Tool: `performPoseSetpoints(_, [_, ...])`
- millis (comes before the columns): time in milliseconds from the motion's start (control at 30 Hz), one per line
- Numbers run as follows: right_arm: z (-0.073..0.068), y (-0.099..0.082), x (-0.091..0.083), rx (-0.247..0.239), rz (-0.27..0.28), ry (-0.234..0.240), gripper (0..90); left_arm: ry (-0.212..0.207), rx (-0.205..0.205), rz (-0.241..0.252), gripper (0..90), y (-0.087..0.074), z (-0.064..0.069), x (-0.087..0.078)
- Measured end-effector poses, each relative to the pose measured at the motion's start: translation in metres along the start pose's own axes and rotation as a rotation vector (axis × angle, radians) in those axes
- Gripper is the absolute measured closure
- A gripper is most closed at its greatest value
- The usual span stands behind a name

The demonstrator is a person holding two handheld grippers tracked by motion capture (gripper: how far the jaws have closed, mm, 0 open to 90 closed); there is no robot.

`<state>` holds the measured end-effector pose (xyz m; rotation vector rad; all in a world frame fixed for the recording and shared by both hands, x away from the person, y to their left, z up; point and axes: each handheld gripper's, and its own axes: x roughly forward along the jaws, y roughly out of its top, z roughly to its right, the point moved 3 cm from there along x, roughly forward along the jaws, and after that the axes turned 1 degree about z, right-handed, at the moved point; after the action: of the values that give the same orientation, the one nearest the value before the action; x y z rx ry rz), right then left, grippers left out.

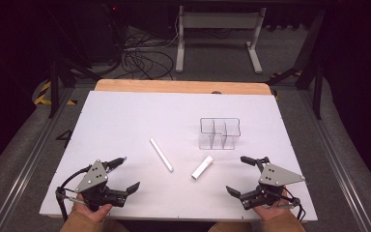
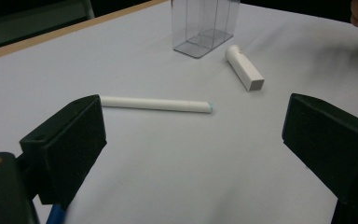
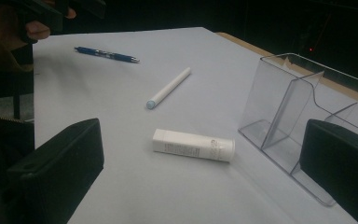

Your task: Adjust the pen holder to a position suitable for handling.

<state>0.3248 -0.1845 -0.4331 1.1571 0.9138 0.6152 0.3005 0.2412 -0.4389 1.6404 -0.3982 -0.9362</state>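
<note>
Jaws stand wide apart with nothing between them on both the left gripper [image 1: 124,172] and the right gripper [image 1: 238,174], each resting near the table's front edge. The thin white stick [image 1: 161,154] and the stubby white tube [image 1: 202,167] lie loose between them, just before the clear divided box [image 1: 220,132]. Both are round and could roll off under a glancing pinch; a careless sweep might tip the light box. A blue pen [image 3: 106,54], probably, lies by the left hand. White sheet [image 1: 125,116] on a wooden table, dark room, cables [image 1: 142,60] on the floor

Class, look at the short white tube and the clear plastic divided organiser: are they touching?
Apart. The high view shows bare white table between the short white tube and the clear plastic divided organiser; the right gripper view shows the same gap.
</note>
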Motion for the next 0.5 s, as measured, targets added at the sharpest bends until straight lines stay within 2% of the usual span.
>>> performPoseSetpoints(233, [-0.001,0.000,0.001,0.004,-0.003,0.007,0.3,-0.002,0.008,-0.032,13.1,0.005,-0.002,-0.002])
performPoseSetpoints(500, [-0.001,-0.001,0.002,0.002,-0.007,0.013,0.3,0.012,0.015,-0.030,15.8,0.013,-0.007,-0.005])
